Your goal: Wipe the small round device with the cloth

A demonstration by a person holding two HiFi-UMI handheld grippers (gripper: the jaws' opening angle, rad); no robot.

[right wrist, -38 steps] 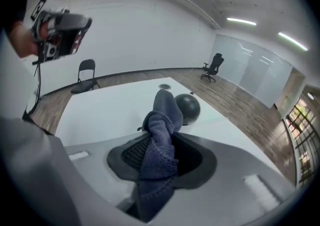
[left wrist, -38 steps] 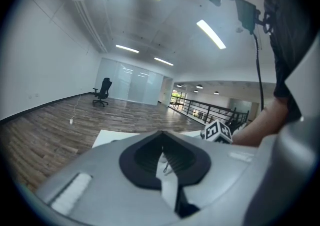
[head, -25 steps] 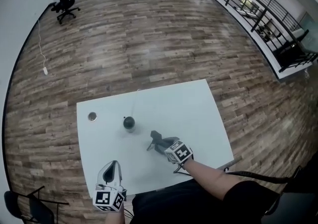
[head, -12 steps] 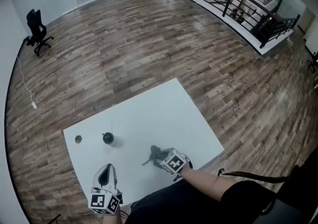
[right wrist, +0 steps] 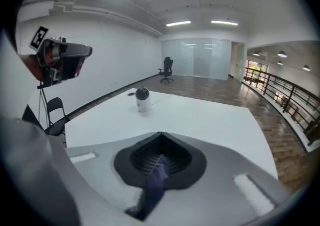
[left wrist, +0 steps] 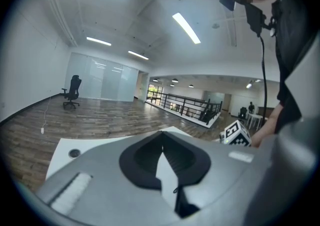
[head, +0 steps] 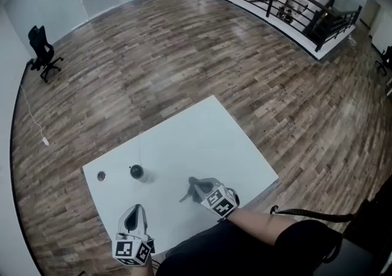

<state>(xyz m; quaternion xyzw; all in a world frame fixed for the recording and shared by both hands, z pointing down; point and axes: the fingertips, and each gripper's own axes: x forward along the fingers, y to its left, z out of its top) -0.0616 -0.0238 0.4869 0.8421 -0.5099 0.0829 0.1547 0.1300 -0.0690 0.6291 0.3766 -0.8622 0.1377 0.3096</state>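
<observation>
The small round device (head: 136, 172), black on top with a white base, stands on the white table (head: 202, 140) toward the left; it also appears in the right gripper view (right wrist: 142, 97). A dark grey cloth (head: 191, 188) lies to the device's right. My right gripper (head: 199, 188) is at the cloth, its jaws closing, and a fold of the cloth (right wrist: 155, 185) is pinched between them and hangs down. My left gripper (head: 136, 209) rests near the table's front edge, shut, with nothing in it (left wrist: 162, 147).
A small round hole (head: 101, 175) sits in the table left of the device. A thin cable (head: 139, 146) runs from the device to the far edge. Beyond the table are wooden floor, an office chair (head: 41, 48) and a railing (head: 288, 5). A camera on a stand (right wrist: 60, 62) is at the left.
The head view has swung, so the table sits lower and turned. The right gripper stays at the cloth, which now rises a little off the table. The left gripper has hardly moved.
</observation>
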